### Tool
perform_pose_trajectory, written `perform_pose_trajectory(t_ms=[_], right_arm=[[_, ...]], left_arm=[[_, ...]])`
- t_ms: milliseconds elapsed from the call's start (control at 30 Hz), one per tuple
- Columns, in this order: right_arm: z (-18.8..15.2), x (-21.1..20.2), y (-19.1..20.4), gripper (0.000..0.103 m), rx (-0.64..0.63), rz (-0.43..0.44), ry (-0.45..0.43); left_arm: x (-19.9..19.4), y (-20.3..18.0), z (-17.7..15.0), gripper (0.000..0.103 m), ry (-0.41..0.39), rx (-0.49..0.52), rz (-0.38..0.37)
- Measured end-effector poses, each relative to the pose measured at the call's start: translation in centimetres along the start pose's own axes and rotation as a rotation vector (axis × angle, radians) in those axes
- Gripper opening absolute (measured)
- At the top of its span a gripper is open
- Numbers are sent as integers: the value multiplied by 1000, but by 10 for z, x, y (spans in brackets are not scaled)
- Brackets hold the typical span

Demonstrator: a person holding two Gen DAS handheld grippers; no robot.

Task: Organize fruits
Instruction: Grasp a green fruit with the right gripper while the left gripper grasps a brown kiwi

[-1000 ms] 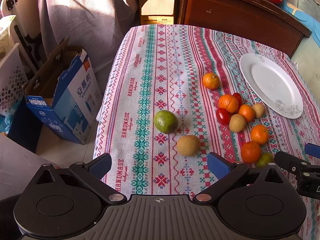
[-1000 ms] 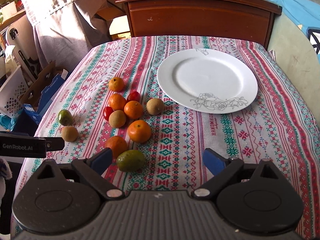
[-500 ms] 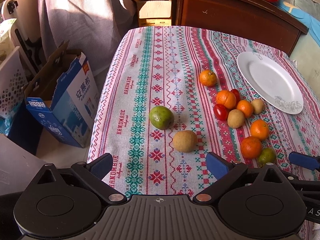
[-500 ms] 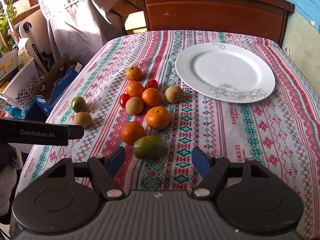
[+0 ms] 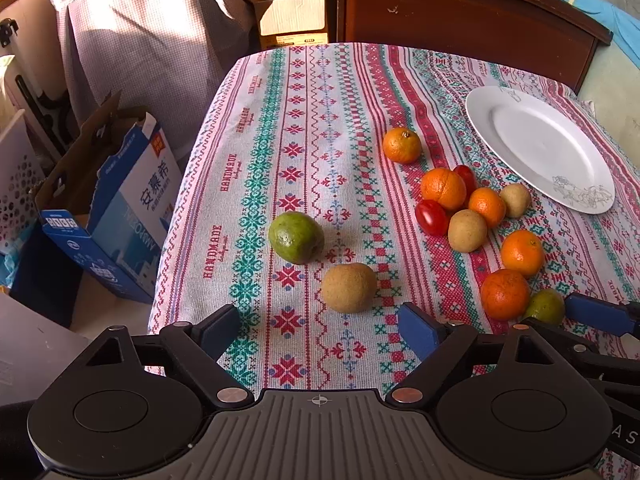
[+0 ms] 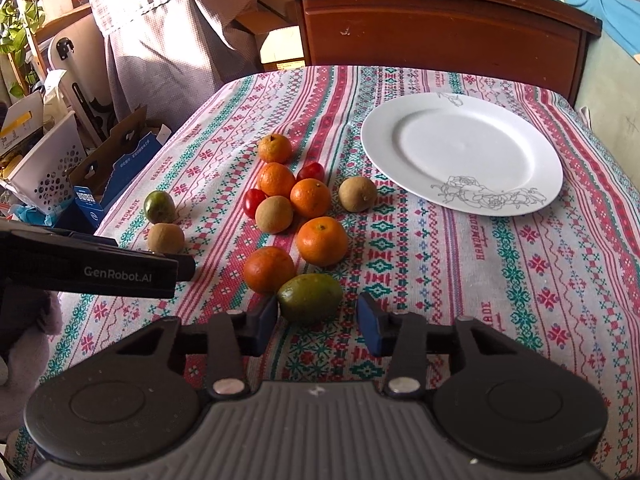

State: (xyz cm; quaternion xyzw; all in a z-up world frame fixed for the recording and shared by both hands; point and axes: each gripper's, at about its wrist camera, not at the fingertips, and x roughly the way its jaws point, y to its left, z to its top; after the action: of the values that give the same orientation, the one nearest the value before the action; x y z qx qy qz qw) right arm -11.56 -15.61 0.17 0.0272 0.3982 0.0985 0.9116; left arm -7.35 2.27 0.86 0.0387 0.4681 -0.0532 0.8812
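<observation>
Right wrist view: right gripper (image 6: 317, 322) low over the table (image 6: 500, 272), well on the near side of the white plate (image 6: 460, 152); its fingers (image 6: 370, 322) have just been closing around the green mango-like fruit (image 6: 310, 297), which lies between them, a sliver of gap showing on the right side, so not yet gripped.
Left wrist view: left gripper (image 5: 320, 330) with fingers (image 5: 418, 330) wide and just narrowing, nothing between them; brown round fruit (image 5: 349, 287) just ahead, far to the plate's left.
Fruits: all on the cloth left of the plate; plate bare.
Neighbour: orange (image 6: 269, 269) touching the green fruit on the side away from the plate.
Risk one: the left finger may nudge that orange and set it rolling, since little room shows there.
Risk two: a smooth, rounded fruit could squirt forward out of a shallow pinch.
Risk three: the two grippers sit close; a swing toward the plate could clip one.
Surface: patterned woven tablecloth (image 5: 304, 152), soft, slightly rumpled.
Room: wooden cabinet (image 6: 440, 28) behind the plate; blue carton (image 5: 116, 208) on the floor far left.
</observation>
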Motion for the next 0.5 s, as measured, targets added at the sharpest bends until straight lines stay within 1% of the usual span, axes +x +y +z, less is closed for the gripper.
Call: perform_pose_trajectory(t_ms=[67,200,267,400,433,467,500], right_arm=[[0,0,-1,33,4,5,1],[1,1,-2,32,16,12,-2],[1,1,-3,32,22,15,-3],[1,0,-4,32,31,13,-5],[2,0,-5,32,35,12,-5],[2,0,-5,32,39,12,-5],[2,1,-6,32,41,11,-5]], left_arm=[[0,-2,0,84,-8,10,2],[0,-5,1,76,-19,18,-6],[-1,-6,2,69,-26,18,-10],[-1,-9,3,61,-39,27,-13],[-1,-10,3,57,-43,29,-12],[-2,-10,4,50,-47,29,-14],[-2,-10,4,45,-50,26,-21]])
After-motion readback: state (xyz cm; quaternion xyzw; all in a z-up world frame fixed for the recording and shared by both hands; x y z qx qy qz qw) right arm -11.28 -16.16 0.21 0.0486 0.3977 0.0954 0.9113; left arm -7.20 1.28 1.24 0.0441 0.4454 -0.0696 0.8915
